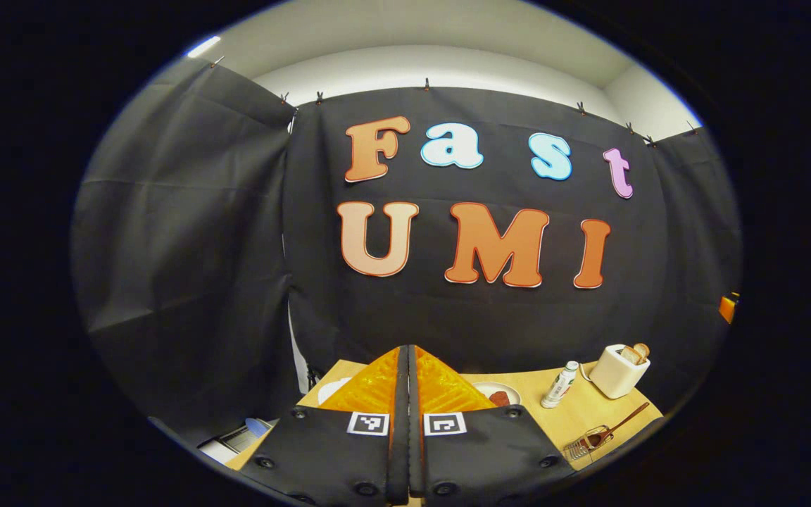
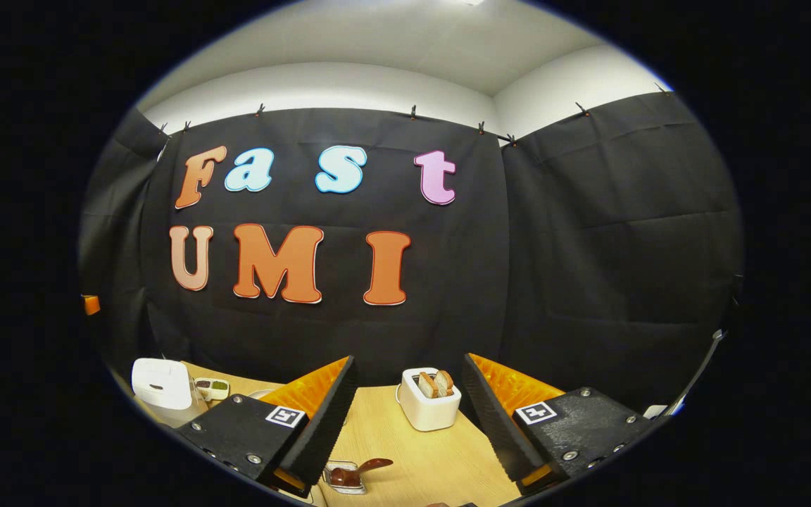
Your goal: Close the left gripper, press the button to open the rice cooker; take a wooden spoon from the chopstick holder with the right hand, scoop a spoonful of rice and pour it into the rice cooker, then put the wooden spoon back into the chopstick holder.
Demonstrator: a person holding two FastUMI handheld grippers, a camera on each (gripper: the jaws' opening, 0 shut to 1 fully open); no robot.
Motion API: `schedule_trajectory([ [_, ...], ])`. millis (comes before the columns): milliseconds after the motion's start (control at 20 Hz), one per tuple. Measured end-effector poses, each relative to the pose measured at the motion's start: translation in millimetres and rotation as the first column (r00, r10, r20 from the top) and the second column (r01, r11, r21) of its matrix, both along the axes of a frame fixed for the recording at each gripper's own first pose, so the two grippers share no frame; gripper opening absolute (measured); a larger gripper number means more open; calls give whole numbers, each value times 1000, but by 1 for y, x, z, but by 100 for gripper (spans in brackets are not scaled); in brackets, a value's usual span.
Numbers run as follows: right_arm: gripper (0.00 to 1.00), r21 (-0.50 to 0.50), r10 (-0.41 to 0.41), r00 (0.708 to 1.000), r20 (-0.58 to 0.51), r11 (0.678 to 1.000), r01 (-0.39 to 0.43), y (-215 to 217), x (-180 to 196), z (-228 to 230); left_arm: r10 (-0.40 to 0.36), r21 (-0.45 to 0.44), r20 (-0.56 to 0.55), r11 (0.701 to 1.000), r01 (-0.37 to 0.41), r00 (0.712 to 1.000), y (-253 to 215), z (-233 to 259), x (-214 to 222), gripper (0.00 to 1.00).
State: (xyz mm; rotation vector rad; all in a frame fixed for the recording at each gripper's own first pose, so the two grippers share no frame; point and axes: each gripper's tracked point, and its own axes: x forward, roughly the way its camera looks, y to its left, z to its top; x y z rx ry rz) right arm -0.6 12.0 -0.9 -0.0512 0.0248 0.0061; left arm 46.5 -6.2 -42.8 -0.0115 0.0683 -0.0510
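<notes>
My left gripper (image 1: 409, 350) is shut, its fingers pressed together with nothing between them, raised above the wooden table (image 1: 574, 415). A wire chopstick holder (image 1: 583, 446) lies at the table's near right with a wooden spoon (image 1: 620, 421) in it. My right gripper (image 2: 410, 359) stands open and empty above the table (image 2: 405, 451). Below and between its fingers sit the chopstick holder (image 2: 341, 479) and the wooden spoon (image 2: 370, 465). A white rice cooker (image 2: 160, 384) with its lid down stands at the far left of the right gripper view.
A white toaster (image 1: 620, 370) with bread stands at the back right, a small bottle (image 1: 560, 385) and a plate (image 1: 498, 393) beside it. The toaster (image 2: 430, 408) sits straight ahead of my right gripper. A small two-part dish (image 2: 212, 387) lies by the cooker.
</notes>
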Motion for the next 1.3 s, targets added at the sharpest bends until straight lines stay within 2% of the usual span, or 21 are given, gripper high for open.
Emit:
schedule_trajectory([
  [600, 93, 7, -58, 998, -16, 998, 58, -9, 0, 1, -71, 29, -122, 997, 75, 990, -13, -96, 55, 5],
  [950, 93, 0, -62, 997, -43, 998, 62, 2, -1, -9, -81, 16, -266, 996, 89, 961, -5, -171, 71, 5],
  [1150, 93, -41, -61, 997, -51, 997, 59, 7, 1, -12, -75, 14, -315, 996, 84, 946, 1, -197, 79, 4],
  [1300, 93, -33, -51, 997, -53, 998, 49, 11, 2, -11, -75, 1, -356, 997, 80, 932, 3, -212, 83, 5],
])
